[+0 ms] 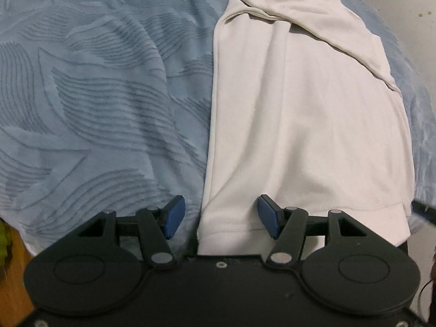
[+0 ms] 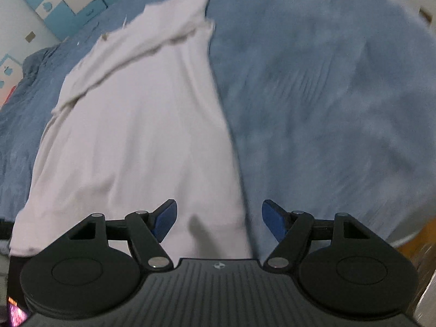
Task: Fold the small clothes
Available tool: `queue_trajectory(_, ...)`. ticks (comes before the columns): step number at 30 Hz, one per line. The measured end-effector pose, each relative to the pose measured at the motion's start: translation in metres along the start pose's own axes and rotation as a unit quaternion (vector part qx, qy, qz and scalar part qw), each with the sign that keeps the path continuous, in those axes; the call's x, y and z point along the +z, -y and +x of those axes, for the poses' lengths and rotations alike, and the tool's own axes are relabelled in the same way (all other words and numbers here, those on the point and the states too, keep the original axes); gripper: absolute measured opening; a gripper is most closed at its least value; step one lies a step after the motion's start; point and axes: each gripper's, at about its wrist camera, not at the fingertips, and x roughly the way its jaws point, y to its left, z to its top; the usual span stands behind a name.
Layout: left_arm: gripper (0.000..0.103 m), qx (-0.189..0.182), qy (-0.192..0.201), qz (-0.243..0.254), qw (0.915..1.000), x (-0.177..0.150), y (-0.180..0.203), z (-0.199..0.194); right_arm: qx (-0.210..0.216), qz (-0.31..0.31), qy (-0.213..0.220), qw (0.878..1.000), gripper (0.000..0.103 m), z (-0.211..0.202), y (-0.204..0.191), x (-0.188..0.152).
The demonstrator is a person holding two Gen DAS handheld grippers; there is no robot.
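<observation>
One white garment, two spread grippers, one blue bedspread

A single pale, soft knit shirt (image 1: 308, 125) lies flat on the blue bedspread (image 1: 103, 103), folded lengthwise into a long narrow panel with one sleeve laid diagonally across its upper part and a stitched hem band at the near end; the bedspread is plush, embossed with wavy ribbed lines in the left wrist view and blurred smooth in the right wrist view. The left gripper (image 1: 221, 214) hangs released over the shirt's near left corner, its two blue, flat, rectangular pads (image 1: 174, 215) wide apart, holding nothing. The right gripper (image 2: 219, 219) is likewise released, two blue pads spread over the shirt's (image 2: 136, 136) near right edge, one above cloth, one above the bedspread (image 2: 327, 95)
</observation>
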Motion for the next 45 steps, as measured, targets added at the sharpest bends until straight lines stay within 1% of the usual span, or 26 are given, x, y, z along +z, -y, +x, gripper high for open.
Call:
queue_trajectory(2, 0.061, 0.001, -0.003, -0.002, 1.0, 0.0, 0.001, 0.003, 0.001, -0.001, -0.027, 1.0, 0.082, 0.012, 0.001, -0.01)
queue_trajectory(3, 0.057, 0.0, -0.001, -0.001, 1.0, 0.001, 0.002, 0.002, -0.005, -0.004, -0.036, 0.999, 0.068, 0.016, 0.0, -0.014)
queue_trajectory(4, 0.052, -0.003, 0.001, 0.004, 1.0, 0.001, 0.003, 0.002, -0.008, -0.01, -0.028, 1.0, 0.043, 0.017, -0.002, -0.021)
queue_trajectory(5, 0.041, -0.003, 0.006, 0.016, 0.9998, -0.001, 0.007, 0.0, 0.0, -0.017, -0.016, 1.0, 0.024, 0.015, -0.005, -0.025)
queue_trajectory(6, 0.006, -0.004, 0.011, 0.03, 0.9995, -0.005, 0.013, -0.005, 0.01, -0.023, -0.009, 1.0, 0.011, 0.01, -0.007, -0.026)
queue_trajectory(7, 0.002, -0.008, 0.009, 0.038, 0.9992, -0.006, 0.018, -0.007, 0.008, -0.025, -0.002, 1.0, 0.01, 0.005, -0.009, -0.027)
queue_trajectory(8, 0.001, 0.001, 0.015, 0.045, 0.9989, -0.004, 0.021, -0.009, 0.007, -0.026, 0.006, 1.0, 0.008, -0.003, -0.012, -0.027)
queue_trajectory(9, 0.001, 0.013, 0.026, 0.054, 0.9981, -0.004, 0.025, -0.014, 0.014, -0.027, 0.017, 0.999, 0.008, -0.012, -0.013, -0.027)
queue_trajectory(11, 0.001, 0.017, 0.06, 0.061, 0.9962, -0.002, 0.027, -0.032, 0.024, -0.038, 0.048, 0.998, 0.008, -0.037, -0.017, -0.025)
queue_trajectory(14, 0.001, 0.0, 0.115, 0.057, 0.9917, 0.004, 0.025, -0.072, 0.033, -0.042, 0.103, 0.993, 0.008, -0.072, -0.024, -0.015)
queue_trajectory(16, 0.001, -0.014, 0.14, 0.056, 0.9885, 0.013, 0.024, -0.091, 0.054, -0.037, 0.131, 0.989, 0.008, -0.087, -0.026, -0.001)
queue_trajectory(18, 0.001, -0.013, 0.166, 0.071, 0.9835, 0.025, 0.03, -0.106, 0.062, -0.038, 0.155, 0.985, 0.008, -0.092, -0.034, 0.014)
queue_trajectory(20, 0.001, -0.008, 0.189, 0.08, 0.9787, 0.041, 0.034, -0.115, 0.06, -0.04, 0.174, 0.982, 0.008, -0.088, -0.043, 0.031)
queue_trajectory(22, 0.001, -0.006, 0.204, 0.082, 0.9755, 0.059, 0.036, -0.114, 0.064, -0.032, 0.176, 0.982, 0.008, -0.076, -0.044, 0.043)
queue_trajectory(25, 0.001, 0.002, 0.191, 0.082, 0.9782, 0.082, 0.03, -0.086, 0.058, -0.02, 0.162, 0.985, 0.008, -0.041, -0.037, 0.047)
queue_trajectory(28, 0.002, 0.012, 0.152, 0.065, 0.9861, 0.093, 0.016, -0.037, 0.046, -0.001, 0.134, 0.99, 0.008, -0.002, -0.028, 0.047)
queue_trajectory(29, 0.005, 0.015, 0.138, 0.057, 0.9887, 0.095, 0.01, -0.024, 0.039, 0.003, 0.126, 0.991, 0.008, 0.01, -0.026, 0.046)
queue_trajectory(30, 0.012, 0.012, 0.124, 0.045, 0.9912, 0.094, 0.004, -0.012, 0.031, 0.006, 0.121, 0.992, 0.01, 0.017, -0.023, 0.045)
queue_trajectory(31, 0.016, 0.008, 0.119, 0.031, 0.9924, 0.09, -0.002, -0.007, 0.031, 0.008, 0.118, 0.992, 0.015, 0.018, -0.022, 0.043)
queue_trajectory(33, 0.044, -0.003, 0.129, 0.005, 0.9917, 0.082, -0.013, -0.008, 0.044, 0.01, 0.125, 0.991, 0.026, 0.013, -0.018, 0.038)
queue_trajectory(35, 0.045, -0.02, 0.134, -0.003, 0.9908, 0.072, -0.02, -0.017, 0.039, -0.002, 0.132, 0.99, 0.032, 0.002, -0.018, 0.036)
queue_trajectory(37, 0.048, -0.043, 0.141, -0.006, 0.989, 0.062, -0.026, -0.03, 0.024, -0.018, 0.138, 0.99, 0.047, -0.007, -0.018, 0.033)
queue_trajectory(39, 0.055, -0.067, 0.149, -0.014, 0.9864, 0.053, -0.029, -0.038, 0.017, -0.032, 0.139, 0.99, 0.05, -0.009, -0.016, 0.028)
queue_trajectory(41, 0.056, -0.081, 0.148, -0.016, 0.9856, 0.043, -0.028, -0.039, 0.013, -0.044, 0.137, 0.99, 0.051, -0.01, -0.013, 0.025)
queue_trajectory(43, 0.056, -0.077, 0.145, -0.01, 0.9864, 0.037, -0.02, -0.036, 0.013, -0.046, 0.137, 0.989, 0.054, -0.007, -0.009, 0.023)
queue_trajectory(45, 0.056, -0.069, 0.141, -0.005, 0.9876, 0.035, -0.013, -0.029, 0.017, -0.048, 0.13, 0.99, 0.054, -0.005, -0.009, 0.022)
